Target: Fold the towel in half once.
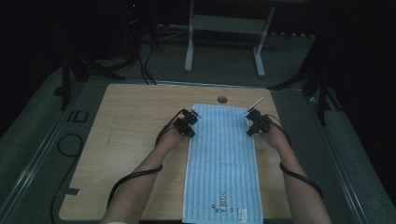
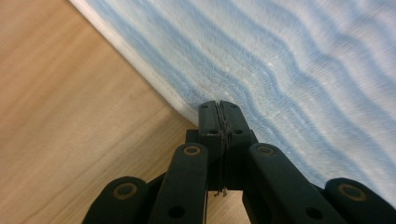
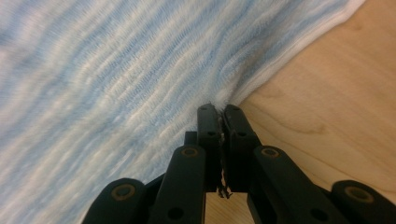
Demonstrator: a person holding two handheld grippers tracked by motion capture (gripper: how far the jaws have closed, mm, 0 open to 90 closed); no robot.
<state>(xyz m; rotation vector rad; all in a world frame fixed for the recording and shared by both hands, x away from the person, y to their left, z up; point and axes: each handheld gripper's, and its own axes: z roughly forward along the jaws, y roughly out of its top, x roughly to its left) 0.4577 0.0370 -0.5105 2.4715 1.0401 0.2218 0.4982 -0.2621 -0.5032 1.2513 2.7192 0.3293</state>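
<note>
**Both grippers pinching far edges of striped towel**

Lying flat and lengthwise on the wooden table [image 1: 126, 140]: a blue-and-white striped towel [image 1: 223, 163], its near end reaching the table's front edge, a small rabbit motif [image 1: 222, 200] stitched close to that end. Gripping the towel's left edge near the far corner: the left gripper [image 1: 192, 120], jaws pressed together at the white hem, as seen in the left gripper view [image 2: 219, 105], with cloth fibres caught in the seam between the pads. Gripping the opposite edge near the other far corner: the right gripper [image 1: 248, 122], jaws likewise closed on the hem, the cloth puckering slightly where the tips bite in the right gripper view [image 3: 218, 108]. Reaching in from the front of the table: two bare forearms, black cables trailing back along each. Lying just beyond the towel's far right corner: a thin white stick-like item [image 1: 257, 101], too small to identify. Showing near the table's far edge: a round cable hole [image 1: 222, 99].
</note>
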